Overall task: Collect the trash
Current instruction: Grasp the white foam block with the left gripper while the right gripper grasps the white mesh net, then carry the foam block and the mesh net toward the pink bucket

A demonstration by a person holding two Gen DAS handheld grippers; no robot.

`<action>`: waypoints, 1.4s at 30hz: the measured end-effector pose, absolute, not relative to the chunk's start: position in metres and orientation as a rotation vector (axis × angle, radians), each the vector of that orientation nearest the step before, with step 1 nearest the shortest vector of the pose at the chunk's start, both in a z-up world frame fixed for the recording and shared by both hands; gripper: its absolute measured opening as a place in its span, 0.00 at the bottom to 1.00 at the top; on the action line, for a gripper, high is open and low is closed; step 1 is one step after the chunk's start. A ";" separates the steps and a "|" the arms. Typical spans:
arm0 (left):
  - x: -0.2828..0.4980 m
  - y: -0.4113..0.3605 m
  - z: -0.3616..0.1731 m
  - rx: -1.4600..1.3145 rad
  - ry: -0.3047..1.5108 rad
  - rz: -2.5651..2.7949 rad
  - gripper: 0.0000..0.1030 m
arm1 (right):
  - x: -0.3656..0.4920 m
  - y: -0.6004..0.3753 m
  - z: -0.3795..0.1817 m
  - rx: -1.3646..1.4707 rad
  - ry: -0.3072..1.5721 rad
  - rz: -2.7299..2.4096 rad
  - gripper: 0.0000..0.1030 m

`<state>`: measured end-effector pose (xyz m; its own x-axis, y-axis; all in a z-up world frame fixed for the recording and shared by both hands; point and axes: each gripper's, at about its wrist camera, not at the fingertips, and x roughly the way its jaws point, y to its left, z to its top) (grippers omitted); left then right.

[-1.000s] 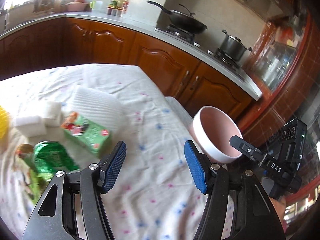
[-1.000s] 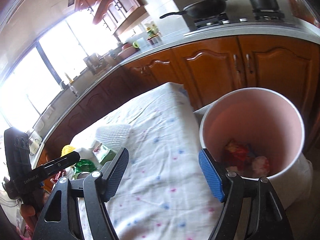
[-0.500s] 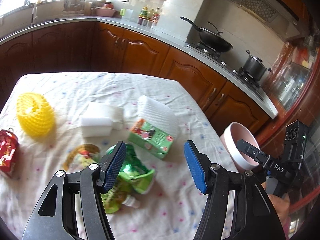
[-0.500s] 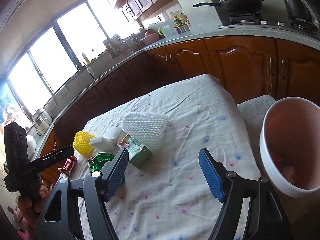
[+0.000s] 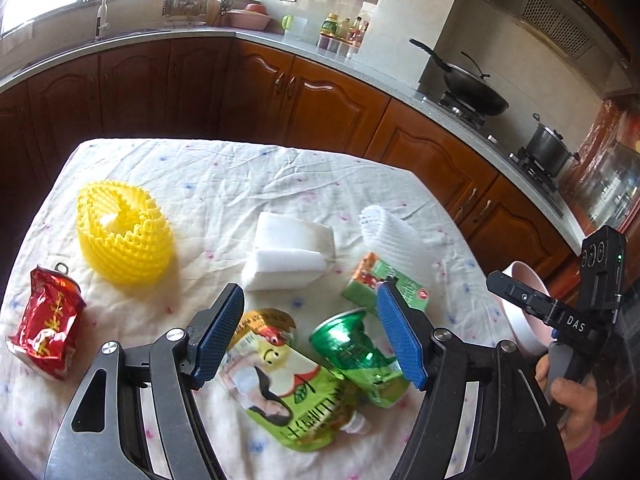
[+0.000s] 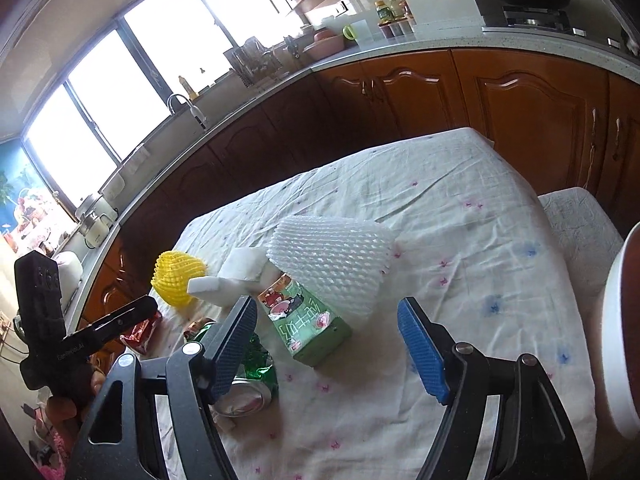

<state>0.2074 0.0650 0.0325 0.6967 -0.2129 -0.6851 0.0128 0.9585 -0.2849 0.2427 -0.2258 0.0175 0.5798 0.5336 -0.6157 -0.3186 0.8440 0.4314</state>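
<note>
Trash lies on a white spotted tablecloth [image 5: 240,176]. In the left wrist view I see a yellow foam net [image 5: 124,236], a crushed red can [image 5: 44,336], white foam blocks [image 5: 288,256], a white foam net [image 5: 392,236], a green carton [image 5: 384,284], a crushed green can [image 5: 360,356] and a green juice pouch [image 5: 292,392]. My left gripper [image 5: 310,336] hangs open above the pouch and green can. My right gripper [image 6: 328,344] is open, just before the green carton [image 6: 308,324] and white foam net [image 6: 332,264]. The pink bin [image 6: 616,340] stands at the table's right end.
Brown kitchen cabinets [image 5: 320,112] and a grey counter run behind the table, with a wok [image 5: 472,88] and a pot [image 5: 548,152] on the stove. A person's hand [image 5: 572,400] holds the right gripper's handle beside the pink bin [image 5: 520,308].
Both grippers have swung left, away from the pink bin and back over the table. The trash pile has come into full view under them. Both stayed open.
</note>
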 end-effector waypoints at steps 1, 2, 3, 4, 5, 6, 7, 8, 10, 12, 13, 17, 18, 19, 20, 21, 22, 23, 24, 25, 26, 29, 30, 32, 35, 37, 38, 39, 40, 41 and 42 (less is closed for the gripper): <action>0.211 0.066 0.030 -0.269 0.801 -0.123 0.69 | 0.247 -0.223 0.014 0.291 0.822 0.507 0.75; 0.216 0.067 0.027 -0.272 0.809 -0.121 0.69 | 0.250 -0.222 0.012 0.293 0.827 0.509 0.75; 0.219 0.068 0.025 -0.275 0.815 -0.121 0.70 | 0.254 -0.220 0.010 0.294 0.834 0.508 0.75; 0.223 0.068 0.023 -0.278 0.821 -0.123 0.71 | 0.258 -0.218 0.007 0.296 0.841 0.507 0.75; 0.226 0.068 0.020 -0.280 0.828 -0.124 0.72 | 0.261 -0.217 0.005 0.299 0.846 0.506 0.75; 0.230 0.067 0.018 -0.282 0.836 -0.125 0.73 | 0.265 -0.216 0.003 0.306 0.853 0.506 0.75; 0.234 0.066 0.016 -0.283 0.842 -0.129 0.73 | 0.268 -0.217 0.001 0.313 0.859 0.505 0.75; 0.236 0.065 0.014 -0.283 0.847 -0.132 0.73 | 0.273 -0.216 -0.002 0.321 0.866 0.505 0.75; 0.242 0.060 0.012 -0.276 0.851 -0.136 0.73 | 0.280 -0.217 -0.006 0.339 0.877 0.506 0.75; 0.247 0.056 0.010 -0.259 0.853 -0.128 0.73 | 0.288 -0.217 -0.011 0.355 0.889 0.507 0.75; 0.250 0.054 0.009 -0.253 0.856 -0.124 0.73 | 0.291 -0.217 -0.013 0.361 0.894 0.508 0.75; 0.259 0.050 0.002 -0.216 0.864 -0.090 0.72 | 0.299 -0.215 -0.023 0.371 0.916 0.505 0.67; 0.261 0.051 0.001 -0.214 0.867 -0.086 0.65 | 0.301 -0.214 -0.024 0.366 0.918 0.501 0.49; 0.262 0.051 0.000 -0.211 0.867 -0.079 0.61 | 0.302 -0.213 -0.026 0.357 0.927 0.496 0.26; 0.262 0.051 0.000 -0.199 0.860 -0.066 0.54 | 0.303 -0.213 -0.027 0.352 0.932 0.493 0.19; 0.261 0.051 0.001 -0.194 0.854 -0.064 0.46 | 0.302 -0.213 -0.028 0.350 0.928 0.492 0.15; 0.261 0.051 0.003 -0.190 0.848 -0.064 0.42 | 0.300 -0.212 -0.027 0.342 0.920 0.492 0.11; 0.260 0.052 0.005 -0.186 0.842 -0.063 0.30 | 0.297 -0.212 -0.025 0.330 0.910 0.490 0.10; 0.259 0.053 0.007 -0.185 0.837 -0.064 0.21 | 0.295 -0.212 -0.023 0.324 0.900 0.487 0.10; 0.258 0.054 0.009 -0.188 0.831 -0.069 0.19 | 0.291 -0.213 -0.021 0.323 0.888 0.489 0.09; 0.257 0.055 0.011 -0.193 0.828 -0.077 0.18 | 0.288 -0.214 -0.018 0.324 0.879 0.492 0.09; 0.253 0.055 0.015 -0.194 0.818 -0.094 0.16 | 0.278 -0.219 -0.007 0.326 0.841 0.490 0.09; 0.252 0.054 0.016 -0.189 0.813 -0.096 0.15 | 0.274 -0.223 -0.003 0.332 0.830 0.492 0.09; 0.249 0.052 0.020 -0.180 0.799 -0.102 0.14 | 0.267 -0.229 0.004 0.341 0.811 0.493 0.09; 0.241 0.049 0.029 -0.175 0.767 -0.109 0.13 | 0.259 -0.239 0.013 0.354 0.785 0.486 0.09; 0.237 0.047 0.036 -0.180 0.748 -0.118 0.13 | 0.254 -0.246 0.019 0.368 0.769 0.483 0.09; 0.236 0.047 0.039 -0.183 0.742 -0.123 0.13 | 0.251 -0.248 0.022 0.371 0.761 0.480 0.09; 0.234 0.046 0.042 -0.186 0.735 -0.130 0.13 | 0.248 -0.251 0.025 0.372 0.751 0.477 0.09; 0.232 0.044 0.046 -0.190 0.729 -0.139 0.13 | 0.245 -0.255 0.027 0.373 0.743 0.474 0.09; 0.231 0.042 0.048 -0.193 0.723 -0.147 0.13 | 0.242 -0.258 0.029 0.375 0.735 0.471 0.09; 0.229 0.039 0.051 -0.193 0.717 -0.153 0.13 | 0.239 -0.261 0.031 0.376 0.728 0.467 0.09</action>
<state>0.2286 0.0390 0.0513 0.7441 -0.2046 -0.6360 0.0727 0.9711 -0.2274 0.2386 -0.2611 0.0305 0.6528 0.5273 -0.5439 -0.2734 0.8336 0.4800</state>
